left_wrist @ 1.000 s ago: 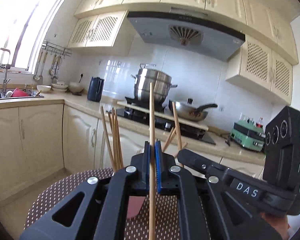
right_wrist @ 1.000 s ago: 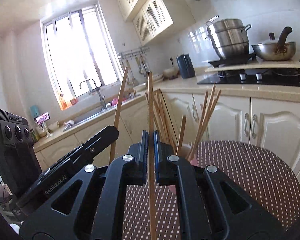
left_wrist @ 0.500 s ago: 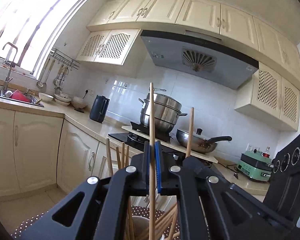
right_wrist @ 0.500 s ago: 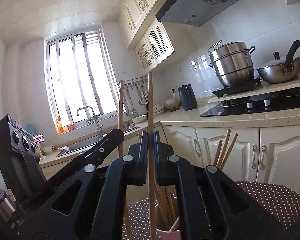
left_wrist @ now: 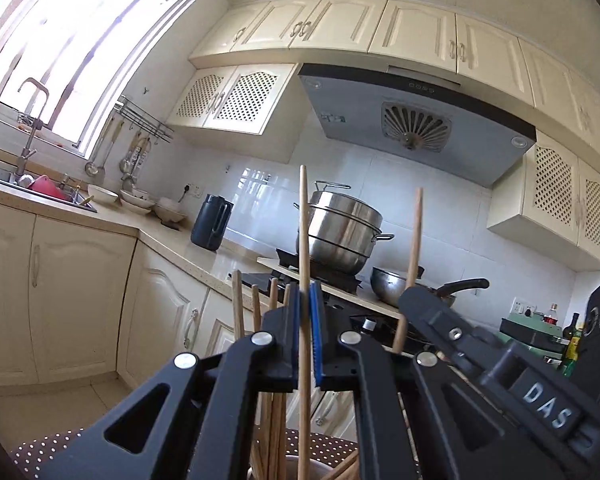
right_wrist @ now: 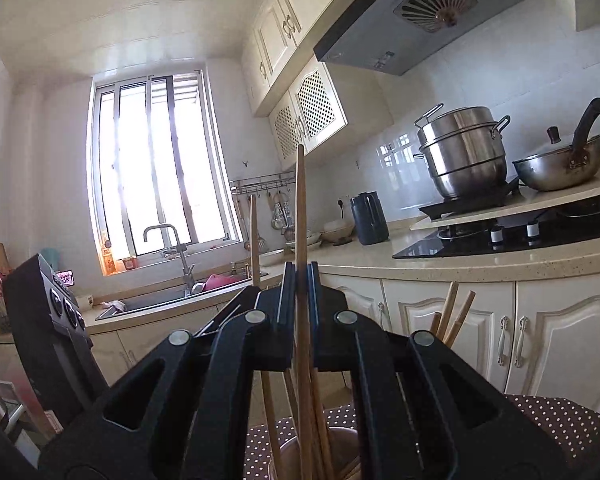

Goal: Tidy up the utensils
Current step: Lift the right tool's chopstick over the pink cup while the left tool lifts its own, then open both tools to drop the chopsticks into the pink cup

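A single wooden chopstick (left_wrist: 303, 240) is clamped upright in the left tool (left_wrist: 308, 320), its lower end reaching down toward the pink cup (left_wrist: 316, 470) on the dotted desk (left_wrist: 44, 446). A second chopstick (right_wrist: 300, 216) is gripped likewise in the right tool (right_wrist: 298, 300), above the same cup (right_wrist: 336, 446). The cup is already crowded with loose chopsticks (left_wrist: 256, 320) (several leaning outward), and these stand close around both held sticks. Behind, a steel steamer pot (left_wrist: 342, 236), a wok (right_wrist: 560, 164), a black kettle (left_wrist: 212, 222) and the range hood (left_wrist: 412, 120) are seen along the kitchen counter (right_wrist: 460, 260).
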The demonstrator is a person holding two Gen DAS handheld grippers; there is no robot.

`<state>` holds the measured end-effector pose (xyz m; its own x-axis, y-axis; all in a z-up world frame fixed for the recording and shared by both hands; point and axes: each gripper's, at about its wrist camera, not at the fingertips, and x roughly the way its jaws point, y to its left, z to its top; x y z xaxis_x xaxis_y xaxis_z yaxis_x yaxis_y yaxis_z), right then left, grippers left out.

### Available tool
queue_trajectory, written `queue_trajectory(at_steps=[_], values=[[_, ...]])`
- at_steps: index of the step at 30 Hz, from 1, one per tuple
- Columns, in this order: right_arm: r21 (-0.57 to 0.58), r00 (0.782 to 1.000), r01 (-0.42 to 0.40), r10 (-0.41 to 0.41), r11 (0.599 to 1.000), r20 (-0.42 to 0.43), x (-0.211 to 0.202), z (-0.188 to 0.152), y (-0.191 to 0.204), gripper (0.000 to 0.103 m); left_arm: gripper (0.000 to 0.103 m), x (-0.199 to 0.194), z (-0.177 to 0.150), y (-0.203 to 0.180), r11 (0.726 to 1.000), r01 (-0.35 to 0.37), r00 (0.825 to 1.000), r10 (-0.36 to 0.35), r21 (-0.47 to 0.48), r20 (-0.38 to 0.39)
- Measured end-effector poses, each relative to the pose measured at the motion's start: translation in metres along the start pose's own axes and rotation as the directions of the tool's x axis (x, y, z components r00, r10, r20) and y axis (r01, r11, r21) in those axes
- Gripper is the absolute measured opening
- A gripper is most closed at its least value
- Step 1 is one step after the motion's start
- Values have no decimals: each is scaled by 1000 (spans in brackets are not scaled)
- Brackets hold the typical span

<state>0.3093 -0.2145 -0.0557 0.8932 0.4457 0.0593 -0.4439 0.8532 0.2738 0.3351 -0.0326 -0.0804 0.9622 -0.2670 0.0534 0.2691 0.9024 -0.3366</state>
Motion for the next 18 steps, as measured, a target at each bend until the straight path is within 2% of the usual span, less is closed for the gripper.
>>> queue_trajectory(at_steps=[14,18], values=[[-28,999,-11,9,1000,-54,-10,-17,1,6,5,-14,-26,1,998,-18,997,22,56,-72],[-34,997,-13,10,999,-77,-15,-22,4,6,5,-20,-30,5,999,-19,993,25,51,-115]])
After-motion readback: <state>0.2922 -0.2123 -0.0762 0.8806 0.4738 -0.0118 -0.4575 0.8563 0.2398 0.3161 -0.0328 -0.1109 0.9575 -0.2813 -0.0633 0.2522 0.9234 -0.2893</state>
